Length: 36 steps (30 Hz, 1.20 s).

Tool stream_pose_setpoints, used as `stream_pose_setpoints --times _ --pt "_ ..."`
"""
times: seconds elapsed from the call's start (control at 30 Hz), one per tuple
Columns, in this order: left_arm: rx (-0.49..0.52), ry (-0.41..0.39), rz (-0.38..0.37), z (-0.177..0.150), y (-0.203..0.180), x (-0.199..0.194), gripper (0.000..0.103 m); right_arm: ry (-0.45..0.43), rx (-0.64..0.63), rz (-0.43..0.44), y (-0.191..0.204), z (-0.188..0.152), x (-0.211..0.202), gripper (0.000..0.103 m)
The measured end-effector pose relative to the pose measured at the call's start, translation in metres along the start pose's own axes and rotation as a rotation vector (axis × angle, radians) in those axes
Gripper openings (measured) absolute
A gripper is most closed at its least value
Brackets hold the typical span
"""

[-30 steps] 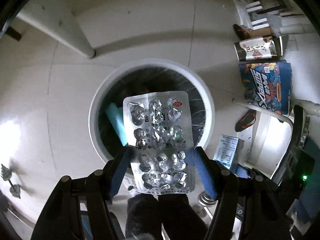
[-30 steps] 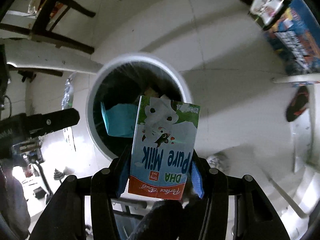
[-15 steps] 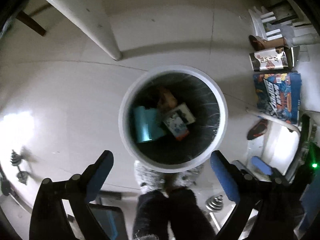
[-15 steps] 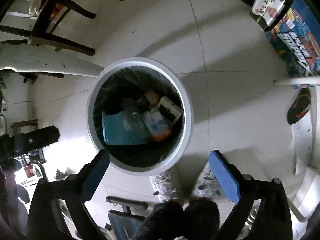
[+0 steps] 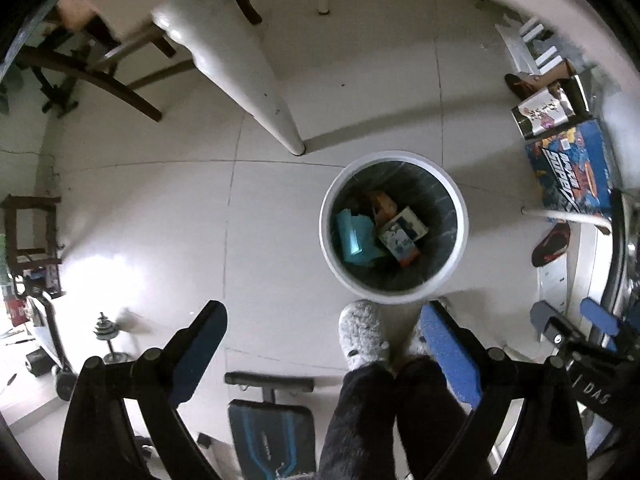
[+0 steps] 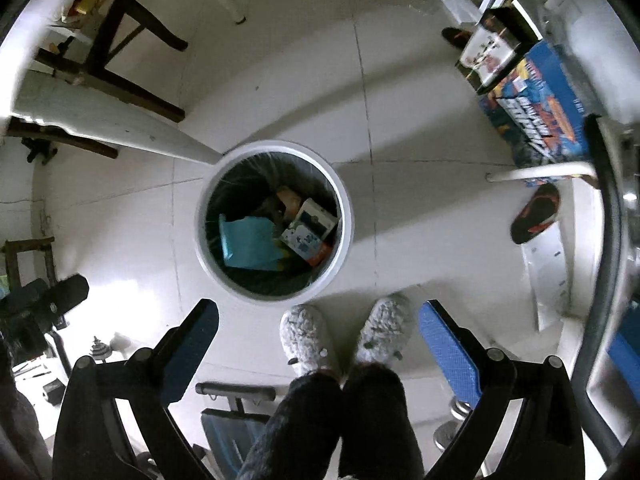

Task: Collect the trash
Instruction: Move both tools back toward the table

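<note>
A round white trash bin with a dark liner stands on the tiled floor below me; it also shows in the right wrist view. Inside lie the milk carton, a teal packet and an orange-brown item. My left gripper is open and empty, high above the floor. My right gripper is open and empty too, above the bin's near side. The blister pack is not discernible.
The person's grey slippers stand just before the bin. A white table leg stands beside the bin. Blue and printed boxes and a sandal lie at the right. A weight bench and dumbbells are at the near left.
Both grippers opened and dropped the blister pack and the milk carton into the bin. Both have since risen well above the bin.
</note>
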<state>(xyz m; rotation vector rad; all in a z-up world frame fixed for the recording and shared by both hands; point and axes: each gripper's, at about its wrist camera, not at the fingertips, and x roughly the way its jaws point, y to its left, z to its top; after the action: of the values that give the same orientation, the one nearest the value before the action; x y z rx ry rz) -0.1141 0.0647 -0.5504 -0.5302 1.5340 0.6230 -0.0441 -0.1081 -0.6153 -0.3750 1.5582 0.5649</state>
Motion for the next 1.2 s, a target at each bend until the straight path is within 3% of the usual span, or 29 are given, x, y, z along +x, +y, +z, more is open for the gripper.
stream_pose_setpoints --times 0.2,0.37,0.5,0.63,0.77,0.93,1.07,1.2 --pt "0.011 -0.018 0.003 -0.024 0.008 -0.074 0.099 -0.027 -0.016 -0.001 0.018 -0.017 -0.082 0.101" --pt "0.015 -0.08 0.014 -0.034 0.016 -0.141 0.099 -0.045 -0.014 0.002 0.032 -0.027 -0.152 0.101" --pt "0.022 -0.165 0.051 -0.026 0.019 -0.195 0.099 -0.083 0.008 0.031 0.041 -0.027 -0.208 0.101" --pt "0.001 -0.223 0.039 -0.004 0.017 -0.232 0.099 -0.144 0.054 0.073 0.04 -0.011 -0.263 0.101" --pt "-0.008 -0.278 0.014 0.032 -0.004 -0.264 0.099 -0.192 0.109 0.1 0.027 0.025 -0.308 0.101" --pt "0.012 -0.343 0.015 0.103 -0.054 -0.3 0.099 -0.244 0.161 0.095 -0.009 0.087 -0.347 0.101" --pt "-0.021 -0.359 0.023 0.169 -0.094 -0.32 0.099 -0.261 0.237 0.084 -0.066 0.154 -0.365 0.101" --pt "-0.085 -0.348 0.04 0.232 -0.14 -0.325 0.099 -0.251 0.274 0.055 -0.138 0.242 -0.38 0.101"
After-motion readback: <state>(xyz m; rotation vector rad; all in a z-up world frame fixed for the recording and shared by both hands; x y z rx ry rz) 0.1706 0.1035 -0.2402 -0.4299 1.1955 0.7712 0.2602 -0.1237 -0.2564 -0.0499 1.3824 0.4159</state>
